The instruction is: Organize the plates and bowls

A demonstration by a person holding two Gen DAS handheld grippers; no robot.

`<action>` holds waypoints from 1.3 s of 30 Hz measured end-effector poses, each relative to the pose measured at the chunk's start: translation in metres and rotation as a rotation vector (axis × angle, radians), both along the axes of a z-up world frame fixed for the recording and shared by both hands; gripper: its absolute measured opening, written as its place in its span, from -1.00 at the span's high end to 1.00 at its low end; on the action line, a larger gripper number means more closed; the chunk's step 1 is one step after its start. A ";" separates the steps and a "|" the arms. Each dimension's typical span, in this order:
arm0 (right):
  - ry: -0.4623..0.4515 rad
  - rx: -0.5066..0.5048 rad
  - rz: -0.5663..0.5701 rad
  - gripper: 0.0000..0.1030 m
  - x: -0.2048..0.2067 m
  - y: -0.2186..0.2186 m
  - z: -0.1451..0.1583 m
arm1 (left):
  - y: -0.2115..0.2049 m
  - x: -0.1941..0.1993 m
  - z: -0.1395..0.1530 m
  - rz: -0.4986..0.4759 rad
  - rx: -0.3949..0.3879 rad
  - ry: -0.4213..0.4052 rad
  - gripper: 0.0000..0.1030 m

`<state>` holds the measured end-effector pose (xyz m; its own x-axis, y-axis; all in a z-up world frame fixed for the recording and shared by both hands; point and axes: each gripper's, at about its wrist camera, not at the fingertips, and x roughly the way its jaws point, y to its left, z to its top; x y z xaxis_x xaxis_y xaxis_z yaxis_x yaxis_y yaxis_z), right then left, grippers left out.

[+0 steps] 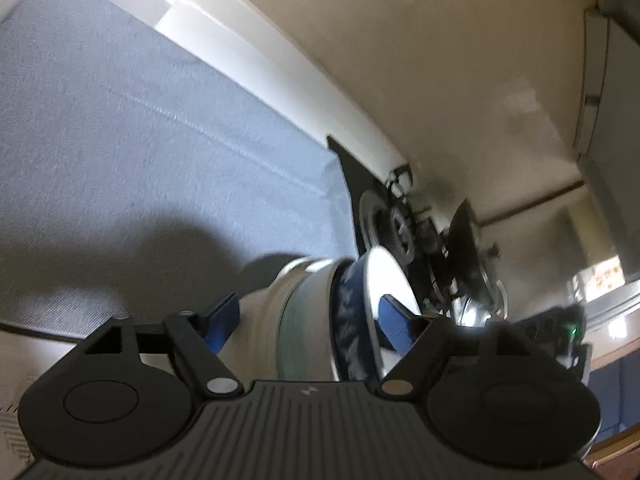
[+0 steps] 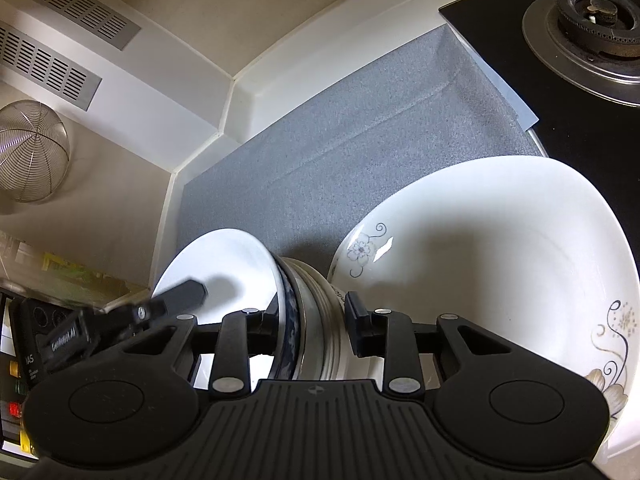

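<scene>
1. Several dishes are sitting nested together as a stack of bowls [image 1: 316, 312] in the left wrist view, turned on edge over the grey mat [image 1: 120, 120]. The left gripper [image 1: 312, 312] is standing spread wide, its blue pads [image 1: 224, 316] flanking the stack on either side; whether they are pressing on it I cannot tell (blur is smearing the rims). A stove burner [image 1: 400, 232] is showing beyond the mat's edge.

2. Seen from the right wrist view, the right gripper [image 2: 310, 316] is pinching the same stack of bowls [image 2: 308, 312] across its rims, jaws drawn in against it. A white plate [image 2: 224, 264] is leaning at the stack's left end, with the other tool reaching onto it. One large floral plate [image 2: 500, 260] is lying just beside the stack, not yet joined to it.

3. Judging by this, the gathering is looking mostly done: the smaller pieces are already nested, while setting the stack down and placing the floral plate are still waiting.
</scene>
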<state>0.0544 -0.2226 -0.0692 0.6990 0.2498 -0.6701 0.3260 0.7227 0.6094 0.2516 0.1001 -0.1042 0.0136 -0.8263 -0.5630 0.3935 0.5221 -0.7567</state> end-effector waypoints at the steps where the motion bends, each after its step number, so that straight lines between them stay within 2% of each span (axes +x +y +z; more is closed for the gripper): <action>1: 0.000 -0.001 0.001 0.37 0.000 0.000 0.000 | 0.000 -0.001 -0.001 -0.006 0.014 0.004 -0.59; 5: -0.001 -0.004 -0.002 0.36 0.000 0.001 0.002 | 0.000 0.000 -0.011 -0.017 0.043 0.055 -0.63; 11: -0.010 -0.018 -0.001 0.34 0.000 0.002 0.004 | 0.011 0.005 -0.028 0.011 -0.005 0.178 -0.63; 17: -0.015 -0.020 0.005 0.33 0.002 0.003 0.003 | 0.011 0.006 -0.048 -0.005 -0.021 0.308 -0.75; 20: -0.013 -0.007 -0.003 0.33 0.002 0.001 0.000 | 0.003 0.002 -0.050 -0.019 -0.024 0.295 -0.81; 23: -0.015 0.000 -0.014 0.34 0.000 -0.001 0.000 | 0.002 -0.001 -0.048 0.004 -0.040 0.268 -0.78; 27: -0.021 0.025 -0.020 0.32 -0.001 -0.004 -0.001 | 0.001 -0.002 -0.046 -0.013 -0.037 0.251 -0.78; 32: -0.001 0.073 -0.022 0.13 0.001 -0.007 -0.007 | -0.004 -0.003 -0.048 -0.019 -0.038 0.252 -0.77; 36: 0.009 0.083 -0.013 -0.11 0.003 -0.008 -0.014 | -0.009 -0.002 -0.047 -0.020 -0.036 0.246 -0.76; 39: 0.015 0.140 -0.001 -0.18 0.006 -0.010 -0.021 | -0.012 -0.003 -0.044 -0.036 -0.024 0.222 -0.76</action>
